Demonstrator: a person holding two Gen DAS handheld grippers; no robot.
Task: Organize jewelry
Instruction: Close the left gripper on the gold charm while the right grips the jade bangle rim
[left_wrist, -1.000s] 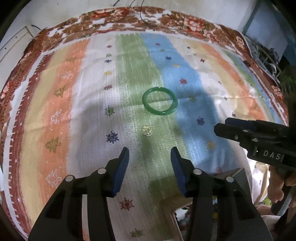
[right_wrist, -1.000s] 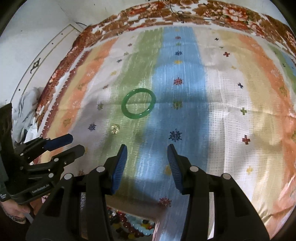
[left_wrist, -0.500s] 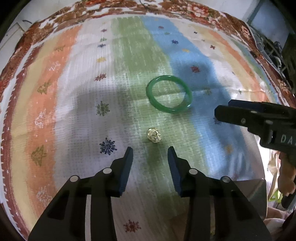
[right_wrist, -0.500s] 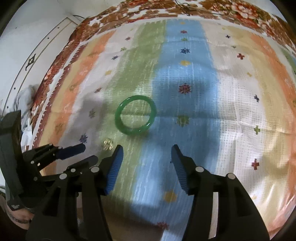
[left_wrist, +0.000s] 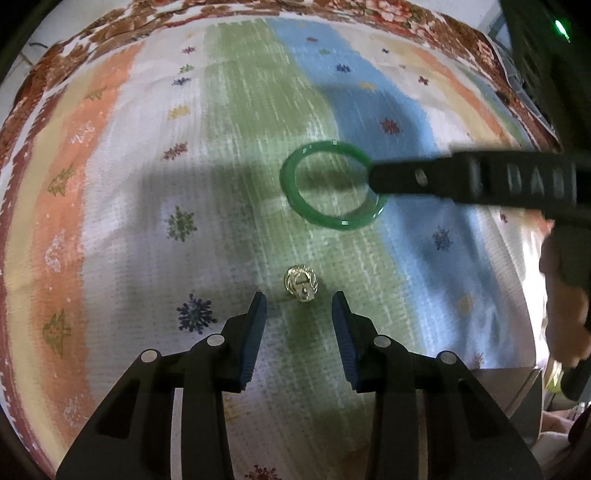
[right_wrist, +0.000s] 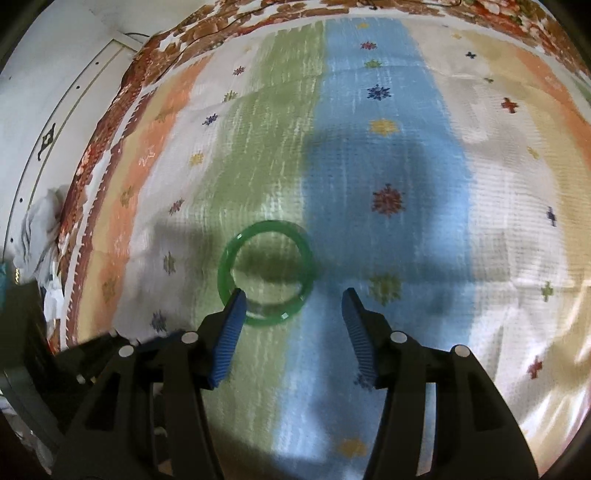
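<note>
A striped cloth (left_wrist: 122, 229) in orange, white, green and blue, edged with a brown floral border, covers the desk and fills both views. On it lie 2 pieces of jewelry: a green bangle (left_wrist: 325, 216) flat on the seam between the green and blue stripes, and a small gold ring (left_wrist: 301, 283) nearer to us on the green stripe.

Compared with 1 second ago, both tools have come in low and close. Our left gripper (left_wrist: 298, 306) has advanced until the gold ring sits just beyond its tips, roughly centred in the gap; its jaws stand wide and hold nothing. Our right gripper (right_wrist: 291, 308) has slid left and forward toward the bangle (right_wrist: 266, 273): its left jaw now overlaps the near left part of the green rim, while the right jaw is out over the blue stripe, clear of the hoop. Those jaws are wide too, and empty. In the left view the right tool crosses the far right side of the bangle.

We judge that both pickups are being set up together and neither piece is gripped yet. The ring is small and low on the weave, so closing on it probably needs the tips right down at the cloth.
</note>
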